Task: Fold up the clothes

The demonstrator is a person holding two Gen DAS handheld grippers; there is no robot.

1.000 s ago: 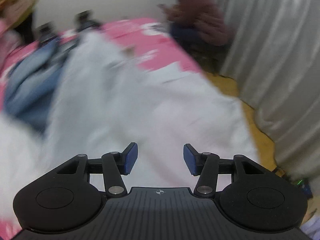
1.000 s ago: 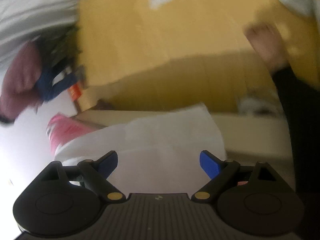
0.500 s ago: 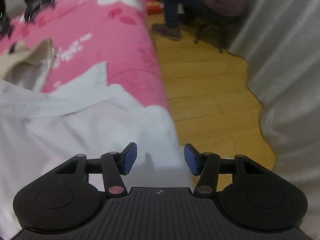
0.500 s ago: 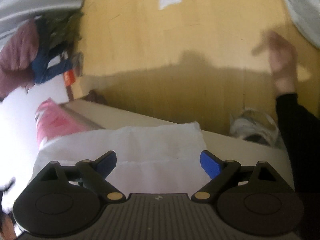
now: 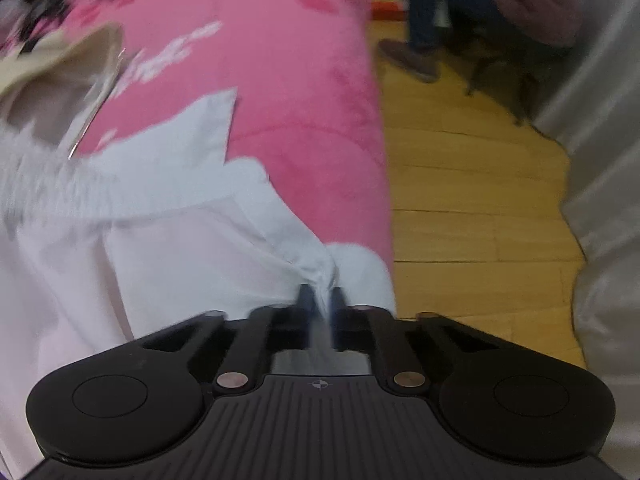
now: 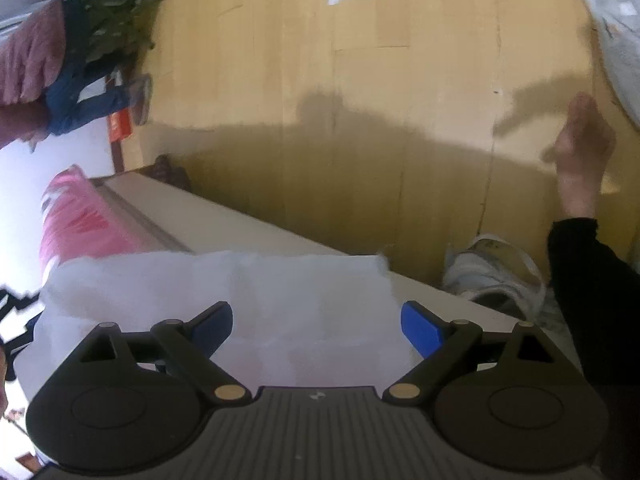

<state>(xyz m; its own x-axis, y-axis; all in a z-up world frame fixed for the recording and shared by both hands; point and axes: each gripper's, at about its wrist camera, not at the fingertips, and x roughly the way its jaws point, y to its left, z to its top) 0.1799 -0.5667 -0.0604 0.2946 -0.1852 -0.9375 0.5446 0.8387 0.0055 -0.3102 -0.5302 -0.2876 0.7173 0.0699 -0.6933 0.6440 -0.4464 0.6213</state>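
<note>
Left gripper point(image 5: 320, 300): jaws have just been closing and are now being held clenched on a pinched ridge of the white shirt point(image 5: 168, 248), near the edge of the pink bed cover point(image 5: 288, 92). Grasp judged done; a fold or pull is being set up. Half a second earlier those jaws were apart over flat cloth. Right gripper point(image 6: 316, 328): being held released over the shirt's hem, as before; bed edge beyond it.
</note>
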